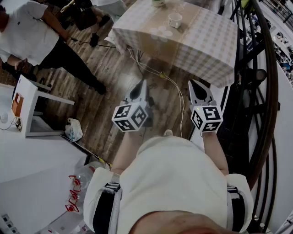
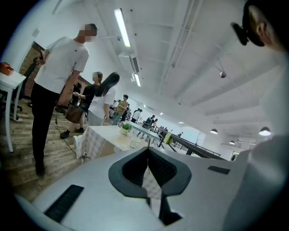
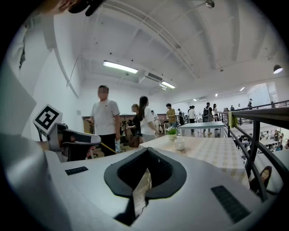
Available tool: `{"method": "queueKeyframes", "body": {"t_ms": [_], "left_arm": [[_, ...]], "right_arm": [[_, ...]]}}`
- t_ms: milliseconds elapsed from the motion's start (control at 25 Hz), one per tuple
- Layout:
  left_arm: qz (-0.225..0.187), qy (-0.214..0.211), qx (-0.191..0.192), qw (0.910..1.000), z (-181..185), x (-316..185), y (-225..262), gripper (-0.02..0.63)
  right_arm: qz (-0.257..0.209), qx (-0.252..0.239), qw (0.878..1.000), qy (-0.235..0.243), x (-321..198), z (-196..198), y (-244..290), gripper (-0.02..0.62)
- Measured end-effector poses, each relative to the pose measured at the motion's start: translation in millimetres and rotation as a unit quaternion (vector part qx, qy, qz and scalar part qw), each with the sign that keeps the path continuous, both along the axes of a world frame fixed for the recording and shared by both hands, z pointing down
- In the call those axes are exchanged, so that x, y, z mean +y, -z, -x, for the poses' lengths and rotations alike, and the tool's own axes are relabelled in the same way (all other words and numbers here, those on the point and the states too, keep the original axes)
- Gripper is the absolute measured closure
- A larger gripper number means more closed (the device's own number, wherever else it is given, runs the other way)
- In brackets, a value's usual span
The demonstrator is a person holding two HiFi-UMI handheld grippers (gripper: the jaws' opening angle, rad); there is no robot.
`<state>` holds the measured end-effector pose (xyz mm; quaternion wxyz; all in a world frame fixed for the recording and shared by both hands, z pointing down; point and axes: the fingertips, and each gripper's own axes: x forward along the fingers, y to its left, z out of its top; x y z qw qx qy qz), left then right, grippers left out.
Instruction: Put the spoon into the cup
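A white cup (image 1: 175, 19) stands on a table under a checked cloth (image 1: 201, 45), far ahead of me. The same cup (image 3: 179, 143) shows in the right gripper view, and small in the left gripper view (image 2: 134, 143). I cannot make out a spoon; pale flat shapes (image 1: 162, 31) lie near the cup. My left gripper (image 1: 142, 82) and right gripper (image 1: 192, 83) are held side by side over the wooden floor, well short of the table. Both have their jaws closed together with nothing between them, left (image 2: 147, 149) and right (image 3: 146, 150).
A potted plant (image 1: 158, 2) stands at the table's far end. Cables (image 1: 151, 68) run over the floor below the table. A person in a white shirt (image 1: 27, 32) stands at the left near a white side table (image 1: 27, 98). A dark railing (image 1: 270, 91) runs along the right.
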<state>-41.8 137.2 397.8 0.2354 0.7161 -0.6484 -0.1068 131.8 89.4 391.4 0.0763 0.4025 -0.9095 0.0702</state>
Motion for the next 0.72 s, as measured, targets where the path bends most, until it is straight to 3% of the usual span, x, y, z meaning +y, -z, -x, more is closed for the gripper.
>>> {"method": "queueKeyframes", "body": {"t_ms": [720], "left_arm": [[-0.007,0.002,-0.013,0.9999,-0.3,10.3,6.2,0.601]], "right_arm": [[0.002,-0.012,1.000,0.017,16.7,5.8,-1.2,0.595]]}}
